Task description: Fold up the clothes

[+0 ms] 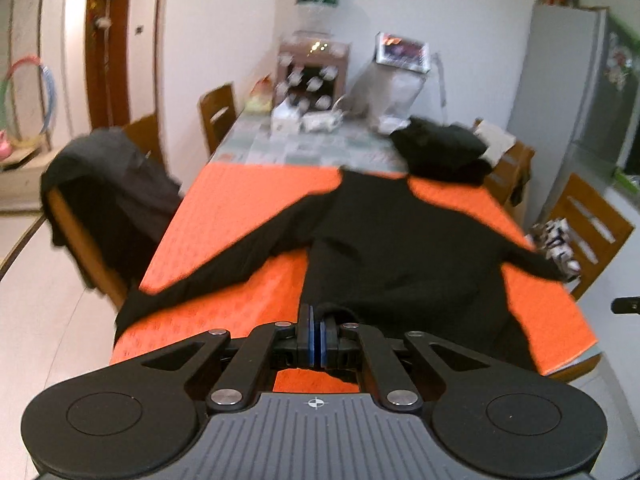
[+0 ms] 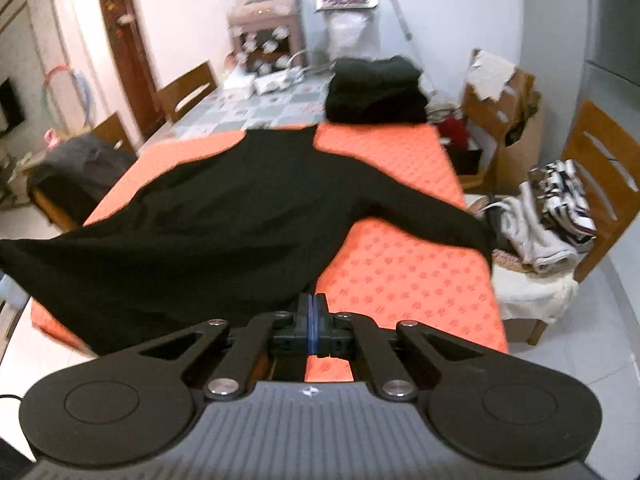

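Both tools [image 1: 315, 322] [image 2: 311, 305] clenched on black garment [image 1: 384, 240] hem, blurred, sleeve ends overhanging orange mat [image 1: 240, 208]

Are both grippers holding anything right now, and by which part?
Yes. Left gripper and right gripper are each shut on the near bottom hem of the black long-sleeved top, at opposite corners.
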A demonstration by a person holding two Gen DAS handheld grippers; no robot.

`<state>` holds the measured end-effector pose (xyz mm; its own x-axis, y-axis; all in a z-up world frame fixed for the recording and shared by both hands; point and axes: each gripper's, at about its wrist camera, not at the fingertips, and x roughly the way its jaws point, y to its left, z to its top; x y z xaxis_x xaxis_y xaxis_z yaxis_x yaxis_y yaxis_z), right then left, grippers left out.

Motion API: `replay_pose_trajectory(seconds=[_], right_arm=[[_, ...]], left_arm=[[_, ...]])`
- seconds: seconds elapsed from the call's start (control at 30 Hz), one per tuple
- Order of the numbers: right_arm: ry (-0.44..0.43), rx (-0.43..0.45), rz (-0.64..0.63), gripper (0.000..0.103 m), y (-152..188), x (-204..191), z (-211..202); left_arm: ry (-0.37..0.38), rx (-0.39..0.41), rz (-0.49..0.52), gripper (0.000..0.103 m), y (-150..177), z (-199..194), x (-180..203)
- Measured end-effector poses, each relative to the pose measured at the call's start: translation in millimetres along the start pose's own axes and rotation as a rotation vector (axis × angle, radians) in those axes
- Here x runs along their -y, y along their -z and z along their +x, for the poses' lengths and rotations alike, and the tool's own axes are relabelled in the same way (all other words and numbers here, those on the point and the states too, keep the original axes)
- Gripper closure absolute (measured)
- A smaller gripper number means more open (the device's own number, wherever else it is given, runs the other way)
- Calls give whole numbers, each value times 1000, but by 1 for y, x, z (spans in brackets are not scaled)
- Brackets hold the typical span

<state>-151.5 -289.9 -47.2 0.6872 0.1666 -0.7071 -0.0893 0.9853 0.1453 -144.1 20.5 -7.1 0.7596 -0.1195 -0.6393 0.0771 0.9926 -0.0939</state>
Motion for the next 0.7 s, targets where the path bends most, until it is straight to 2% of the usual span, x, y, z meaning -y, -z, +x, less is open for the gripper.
replay_pose_trajectory(seconds=[0.1, 0.2, 0.37, 0.57, 0.63, 0.7], right_arm=[[-50, -55, -60, 98, 16, -7, 21], [-76, -94, -121, 87, 37, -17, 45], [-86, -136, -72, 70, 64, -22, 88], [-33, -108, 0, 61, 70, -30, 119], [-3, -112, -2, 61, 69, -34, 128], [13, -112, 3, 66, 66, -35, 129]], left_arm=[[-36, -39, -2, 98, 12, 10, -4], [-49, -53, -8, 98, 14, 12, -5], [-63, -51, 24, 98, 9, 12, 2], [-66, -45, 55, 98, 4, 10, 9], [-67, -43, 61, 98, 3, 9, 9], [-67, -42, 69, 98, 3, 9, 9]])
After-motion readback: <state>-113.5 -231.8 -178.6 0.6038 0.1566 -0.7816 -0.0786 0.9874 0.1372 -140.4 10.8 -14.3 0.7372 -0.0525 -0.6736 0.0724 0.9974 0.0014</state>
